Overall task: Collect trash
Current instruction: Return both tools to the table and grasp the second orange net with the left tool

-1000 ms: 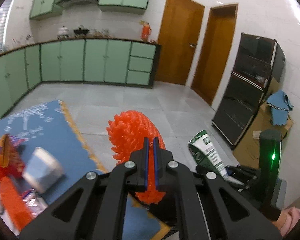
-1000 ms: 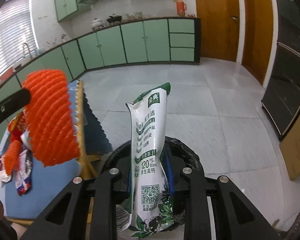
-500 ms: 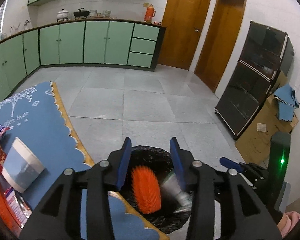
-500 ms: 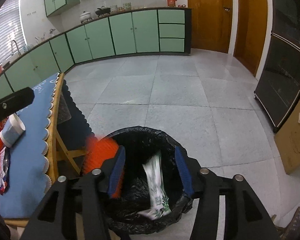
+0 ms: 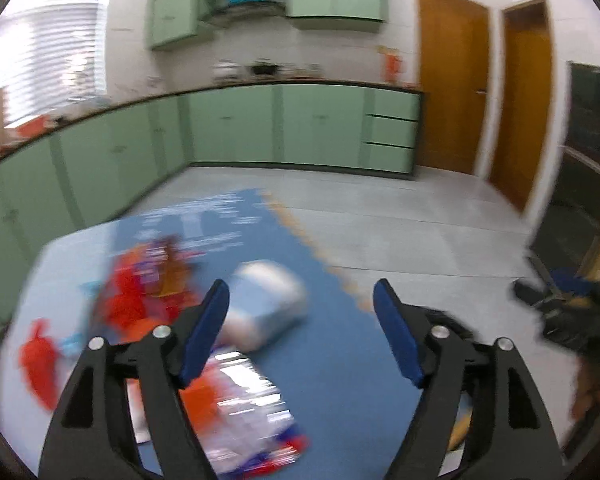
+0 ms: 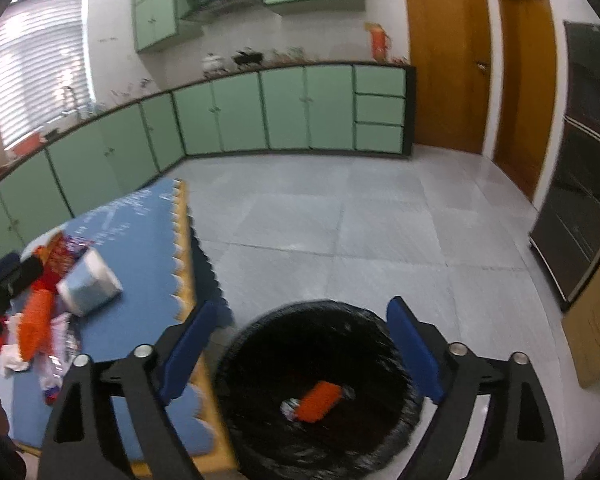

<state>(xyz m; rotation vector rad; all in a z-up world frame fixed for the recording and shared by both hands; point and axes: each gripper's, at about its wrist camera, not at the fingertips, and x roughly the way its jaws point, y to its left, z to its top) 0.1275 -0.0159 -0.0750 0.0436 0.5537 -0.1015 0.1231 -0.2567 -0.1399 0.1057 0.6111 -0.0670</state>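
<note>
**Both loads dropped; left hand-held gripper back over the surface**

Since half a second ago the left hand-held gripper (image 5: 300,300) has swung off the bin and now faces the blue-clothed surface (image 5: 332,364); its view is motion-blurred. The right hand-held gripper (image 6: 298,326) has stayed above the bin, jaws spread further than before.

Largest to smallest:
- Surface: blue cloth with scalloped edge, standing just beside the bin.
- Black-lined trash bin (image 6: 260,344): on the floor, directly below the right hand-held gripper. Inside lie the orange foam net (image 6: 320,400) and, touching it, a scrap of white carton (image 6: 290,406), mostly hidden.
- Pale blue paper cup (image 6: 89,289): on its side on the surface, in front of the left hand-held gripper.
- Remaining litter (image 6: 40,320): orange nets and shiny wrappers, heaped near the cup; detail blurred.

Left hand-held gripper: jaws wide, nothing between them. Right hand-held gripper: jaws wide, nothing between them
</note>
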